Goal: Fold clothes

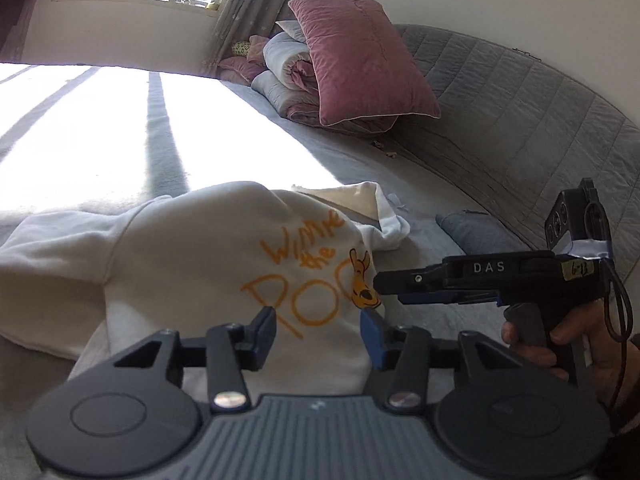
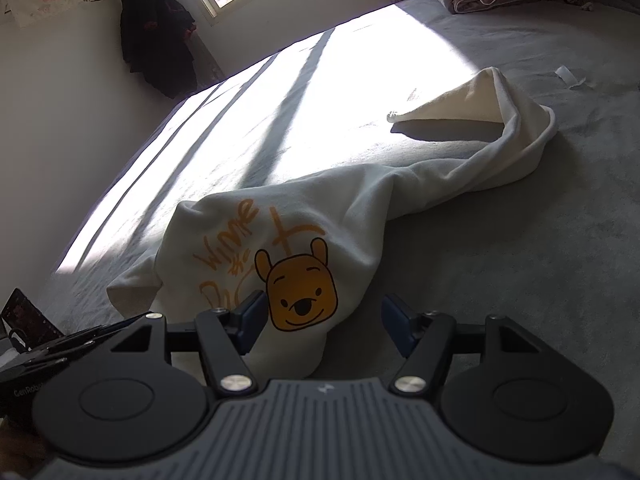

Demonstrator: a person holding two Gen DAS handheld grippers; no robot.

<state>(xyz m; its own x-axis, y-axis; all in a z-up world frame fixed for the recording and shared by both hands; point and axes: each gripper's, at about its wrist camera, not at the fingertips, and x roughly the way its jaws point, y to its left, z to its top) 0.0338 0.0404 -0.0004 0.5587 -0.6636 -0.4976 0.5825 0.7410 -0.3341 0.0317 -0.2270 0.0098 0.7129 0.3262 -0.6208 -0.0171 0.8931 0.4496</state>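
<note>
From your left wrist camera, the white sweatshirt [image 1: 192,264] lies bunched on the grey bed [image 1: 424,200], right in front of your left gripper [image 1: 318,330], whose fingers stand apart with the fabric between and beyond them, not clamped. The orange print reads "Winnie the POO", the last letters cut off by a fold, beside a yellow bear face. Your right gripper [image 1: 378,282] comes in from the right with its tip at that bear; its body reads "DAS" and a yellow sticker reads "6-13". Whether it is pinching cloth there, you cannot tell. A pink pillow [image 1: 360,60] leans on rolled bedding by the headboard.

From your right wrist camera, the right gripper [image 2: 324,322] has its fingers spread wide, the sweatshirt [image 2: 320,208] hem lying between them. "Winnie" shows above the bear. The casing at lower left reads "GenRobot", partly cut.
</note>
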